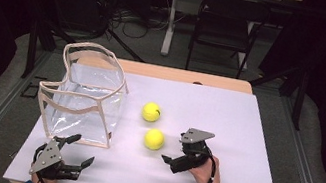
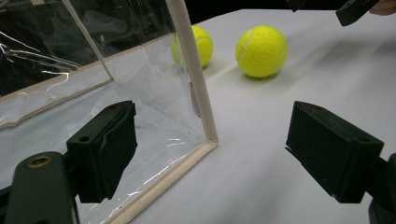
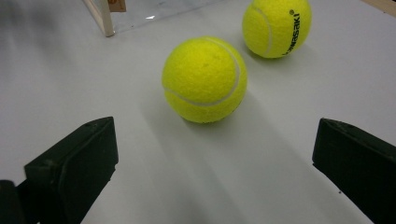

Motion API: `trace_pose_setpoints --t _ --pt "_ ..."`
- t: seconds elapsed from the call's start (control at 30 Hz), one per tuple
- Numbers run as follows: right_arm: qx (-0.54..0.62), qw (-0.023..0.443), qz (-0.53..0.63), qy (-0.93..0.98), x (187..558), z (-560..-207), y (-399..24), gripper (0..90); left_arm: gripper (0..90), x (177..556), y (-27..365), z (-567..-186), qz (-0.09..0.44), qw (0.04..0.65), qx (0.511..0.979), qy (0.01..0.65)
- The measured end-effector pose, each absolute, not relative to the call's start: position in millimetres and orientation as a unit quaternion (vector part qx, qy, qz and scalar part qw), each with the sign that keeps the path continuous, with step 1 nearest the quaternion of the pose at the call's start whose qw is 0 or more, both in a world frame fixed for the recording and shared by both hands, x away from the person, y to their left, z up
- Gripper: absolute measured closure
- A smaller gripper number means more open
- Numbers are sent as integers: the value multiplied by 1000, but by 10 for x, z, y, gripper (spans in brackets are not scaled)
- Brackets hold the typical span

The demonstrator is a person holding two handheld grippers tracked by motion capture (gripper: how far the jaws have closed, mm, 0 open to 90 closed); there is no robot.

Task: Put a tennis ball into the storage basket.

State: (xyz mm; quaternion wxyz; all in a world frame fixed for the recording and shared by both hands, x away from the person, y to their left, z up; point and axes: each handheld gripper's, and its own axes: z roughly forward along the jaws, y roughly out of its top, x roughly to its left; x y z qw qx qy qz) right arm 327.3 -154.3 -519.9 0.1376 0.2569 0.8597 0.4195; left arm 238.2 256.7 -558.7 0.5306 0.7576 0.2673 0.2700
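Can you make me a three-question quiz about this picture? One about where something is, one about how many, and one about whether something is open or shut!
1. Where is the see-through bag?
A. left of the balls
B. right of the balls
C. on the floor

2. How many yellow tennis balls are on the table?
A. one
B. two
C. four

3. How is the right gripper?
A. shut on a ball
C. inside the bag
B. open, holding nothing

Answers:
1 A: in the high view the bag stands at the table's left, the balls beside it.
2 B: a near ball and a far ball.
3 B: its jaws stand wide apart with the near ball ahead of them, untouched.
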Motion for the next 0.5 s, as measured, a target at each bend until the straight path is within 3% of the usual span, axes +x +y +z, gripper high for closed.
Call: trace_pose_setpoints --t 0.5 --pt "256 130 412 865 3336 -5173 -1439 0 159 2376 2567 -5582 271 531 758 266"
